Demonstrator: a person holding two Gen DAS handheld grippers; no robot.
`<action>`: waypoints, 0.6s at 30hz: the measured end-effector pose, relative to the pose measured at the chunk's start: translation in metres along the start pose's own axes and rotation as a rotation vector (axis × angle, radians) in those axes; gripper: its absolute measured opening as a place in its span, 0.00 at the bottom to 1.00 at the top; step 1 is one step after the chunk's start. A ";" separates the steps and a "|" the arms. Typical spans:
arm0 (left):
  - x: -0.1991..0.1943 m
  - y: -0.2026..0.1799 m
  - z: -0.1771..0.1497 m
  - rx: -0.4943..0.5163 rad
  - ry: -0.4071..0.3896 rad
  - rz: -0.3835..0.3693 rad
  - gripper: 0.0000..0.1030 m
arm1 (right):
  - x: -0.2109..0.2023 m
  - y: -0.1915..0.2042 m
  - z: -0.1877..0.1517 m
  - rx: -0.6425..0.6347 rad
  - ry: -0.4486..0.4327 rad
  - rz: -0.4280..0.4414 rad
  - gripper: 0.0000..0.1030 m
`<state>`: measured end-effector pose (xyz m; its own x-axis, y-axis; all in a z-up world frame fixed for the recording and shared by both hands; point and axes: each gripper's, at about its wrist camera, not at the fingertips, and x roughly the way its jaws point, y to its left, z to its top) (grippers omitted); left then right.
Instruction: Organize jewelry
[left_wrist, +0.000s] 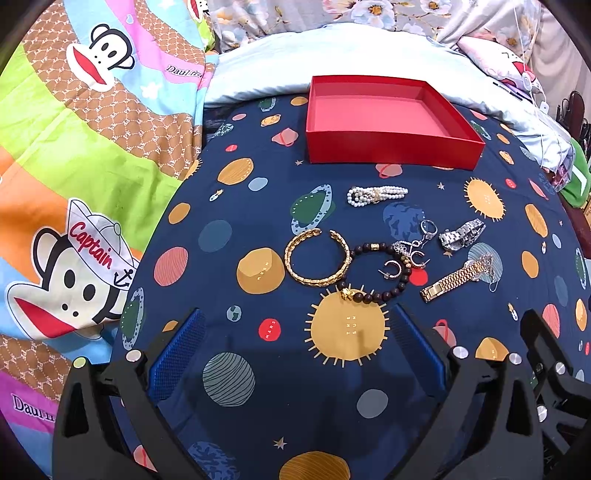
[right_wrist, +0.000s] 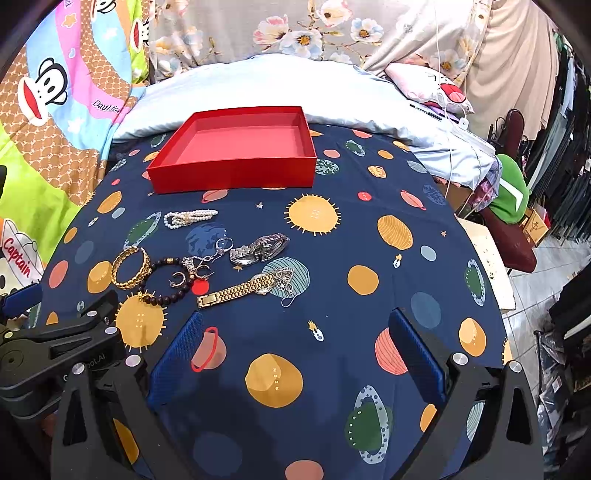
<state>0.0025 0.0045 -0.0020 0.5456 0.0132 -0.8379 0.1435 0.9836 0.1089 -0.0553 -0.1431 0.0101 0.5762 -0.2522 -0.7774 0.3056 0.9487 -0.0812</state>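
My left gripper is wide open and holds nothing; my right gripper is wide open and empty too; just ahead, the gold bangle, bead bracelet, watches and pearl clip lie on the space blanket; behind them sits the red box.

A bed's navy planet-print sheet carries an open red box, with scattered bracelets, watches and earrings nearer.

Bright, even indoor light, sharp focus, soft shadows, strong fisheye bending and dark corners.
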 end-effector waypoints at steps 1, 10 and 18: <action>0.000 0.000 0.000 0.000 0.000 -0.001 0.94 | 0.000 0.000 0.000 0.000 0.000 0.001 0.95; -0.001 0.001 0.000 -0.004 0.003 0.000 0.94 | 0.000 0.000 -0.001 -0.001 -0.001 0.001 0.95; -0.001 0.000 -0.002 -0.002 0.002 0.001 0.94 | -0.001 0.000 -0.001 0.001 -0.001 0.001 0.95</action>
<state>0.0002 0.0051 -0.0024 0.5445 0.0148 -0.8386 0.1409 0.9840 0.1088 -0.0565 -0.1426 0.0101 0.5774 -0.2512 -0.7768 0.3054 0.9489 -0.0798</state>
